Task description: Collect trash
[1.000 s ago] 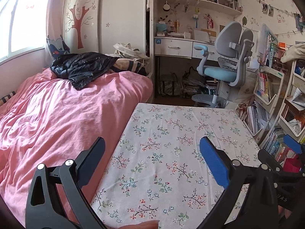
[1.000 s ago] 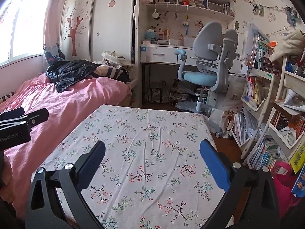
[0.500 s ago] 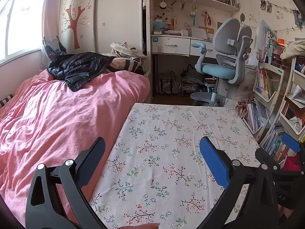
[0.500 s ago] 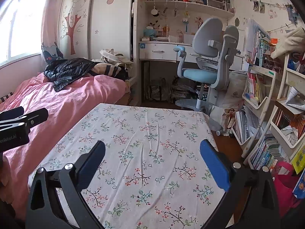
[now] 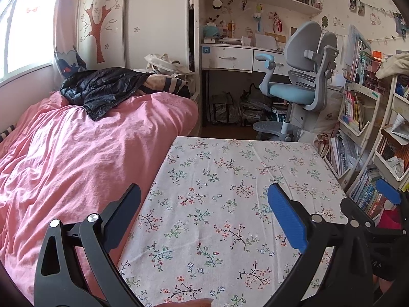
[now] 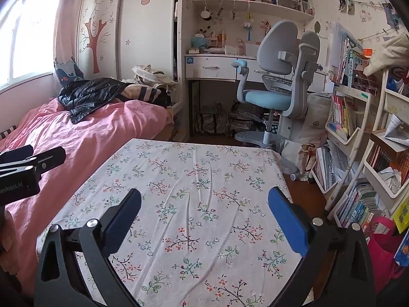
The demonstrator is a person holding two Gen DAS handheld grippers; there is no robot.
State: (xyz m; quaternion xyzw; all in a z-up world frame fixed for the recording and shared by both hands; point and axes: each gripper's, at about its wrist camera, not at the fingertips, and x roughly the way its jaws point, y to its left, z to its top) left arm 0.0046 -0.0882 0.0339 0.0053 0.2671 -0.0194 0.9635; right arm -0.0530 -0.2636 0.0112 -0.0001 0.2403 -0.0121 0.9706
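Note:
No trash shows on the floral-cloth table point(image 5: 230, 184), which also fills the right wrist view point(image 6: 194, 184). My left gripper point(image 5: 204, 204) is open and empty above the table's near left part. My right gripper point(image 6: 204, 207) is open and empty above the near middle. The left gripper's body shows at the left edge of the right wrist view point(image 6: 28, 171). The right gripper's blue-padded finger point(image 5: 387, 192) shows at the right edge of the left wrist view.
A pink bed point(image 5: 76, 153) with a black jacket point(image 5: 102, 87) lies left of the table. A desk chair point(image 6: 278, 84) and desk stand beyond. Bookshelves point(image 6: 358, 153) and a pink bag point(image 6: 383, 250) crowd the right.
Both grippers have drawn back and lifted a little, so the table sits lower in both views. Both stay open.

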